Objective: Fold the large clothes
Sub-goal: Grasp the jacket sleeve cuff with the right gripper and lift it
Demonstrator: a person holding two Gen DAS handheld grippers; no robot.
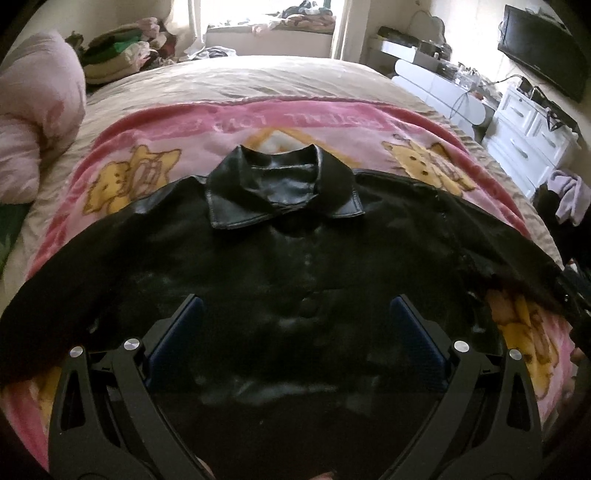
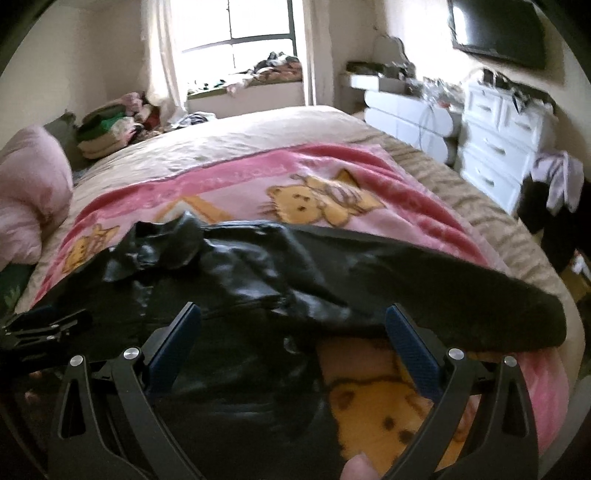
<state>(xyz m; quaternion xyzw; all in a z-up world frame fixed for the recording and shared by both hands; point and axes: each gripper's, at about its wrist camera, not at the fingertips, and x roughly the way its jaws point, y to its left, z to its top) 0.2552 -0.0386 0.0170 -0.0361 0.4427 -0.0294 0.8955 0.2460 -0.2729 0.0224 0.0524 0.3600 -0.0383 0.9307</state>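
Observation:
A black leather jacket (image 1: 288, 258) lies flat, front up, on a pink cartoon blanket (image 1: 155, 136), collar (image 1: 280, 188) pointing away and both sleeves spread sideways. My left gripper (image 1: 295, 306) hovers open over the jacket's middle, nothing between its blue pads. In the right wrist view the same jacket (image 2: 236, 280) fills the lower left, its right sleeve (image 2: 461, 295) stretching to the right. My right gripper (image 2: 291, 317) stands open above the jacket's right side, where it meets the blanket (image 2: 369, 402). The left gripper's body shows at the left edge (image 2: 44, 328).
The blanket covers a beige bed (image 1: 258, 77). A pink pillow (image 1: 33, 110) and a clothes pile (image 1: 114, 51) sit at the far left. White drawers (image 2: 495, 147) and a wall television (image 2: 498, 26) stand to the right, beyond the bed's edge.

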